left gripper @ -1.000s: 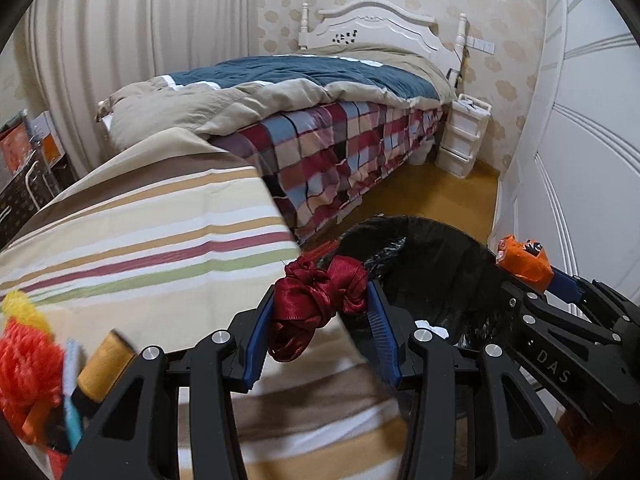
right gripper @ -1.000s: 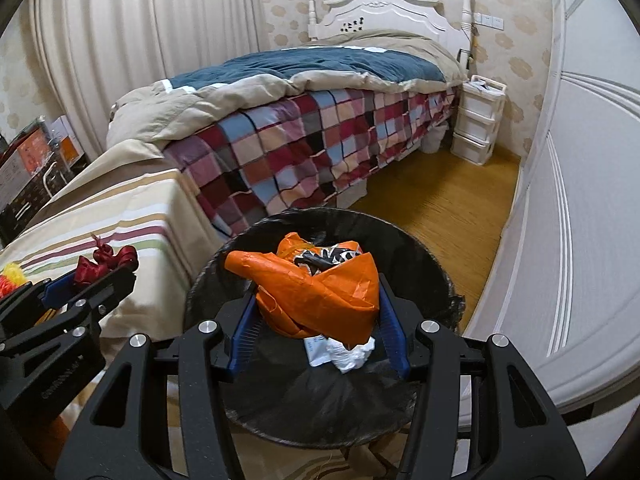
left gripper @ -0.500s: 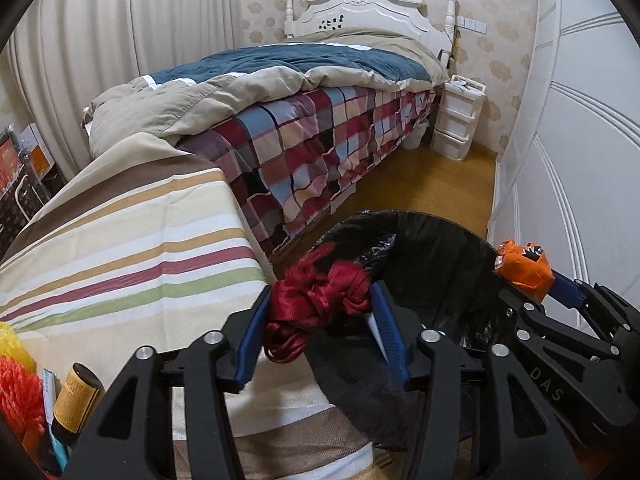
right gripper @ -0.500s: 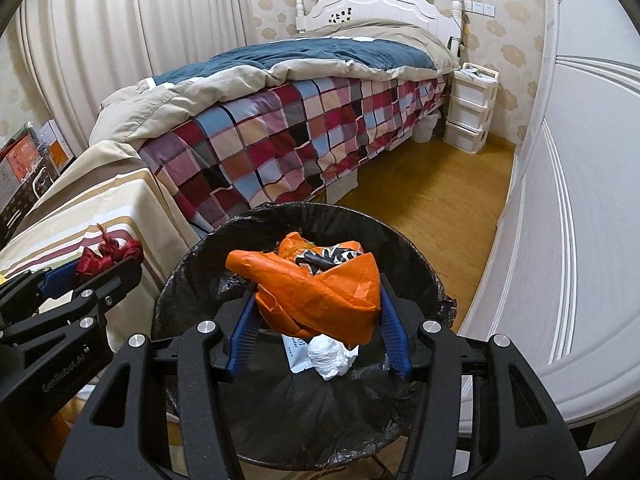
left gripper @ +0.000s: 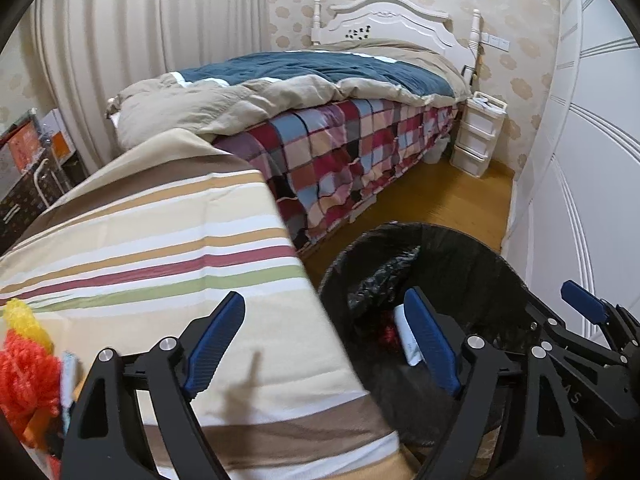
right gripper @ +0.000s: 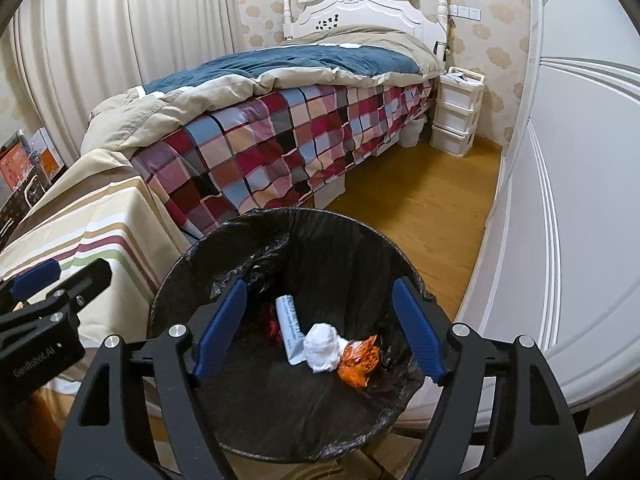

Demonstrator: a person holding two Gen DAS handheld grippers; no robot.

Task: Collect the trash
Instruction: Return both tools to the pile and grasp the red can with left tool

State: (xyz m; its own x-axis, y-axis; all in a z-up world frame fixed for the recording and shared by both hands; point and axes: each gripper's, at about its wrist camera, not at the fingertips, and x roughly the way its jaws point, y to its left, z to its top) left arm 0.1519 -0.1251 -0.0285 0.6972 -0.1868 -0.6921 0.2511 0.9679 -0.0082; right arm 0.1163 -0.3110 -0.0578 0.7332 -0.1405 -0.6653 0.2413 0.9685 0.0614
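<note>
A round bin with a black liner (right gripper: 304, 420) stands on the floor beside the striped table (left gripper: 168, 240). At its bottom lie an orange wrapper (right gripper: 358, 362), a white paper wad (right gripper: 322, 346), a white flat packet (right gripper: 289, 326) and a dark red ribbon (right gripper: 272, 320), the ribbon also glimpsed as red ribbon (left gripper: 386, 330). My right gripper (right gripper: 318, 328) hangs over the bin, jaws opening, nothing between them. My left gripper (left gripper: 334, 344) straddles the table edge and bin rim (left gripper: 440, 228), jaws opening and empty.
Yellow and orange fluffy items (left gripper: 22, 364) lie at the table's near left corner. A bed with a checked cover (right gripper: 280, 136) runs behind, a white drawer unit (right gripper: 456, 112) beside it. A white wardrobe (right gripper: 580, 200) lines the right over wooden floor (right gripper: 420, 208).
Both grippers opened. The red ribbon left the left jaws and the orange wrapper left the right jaws; both now lie in the bin.
</note>
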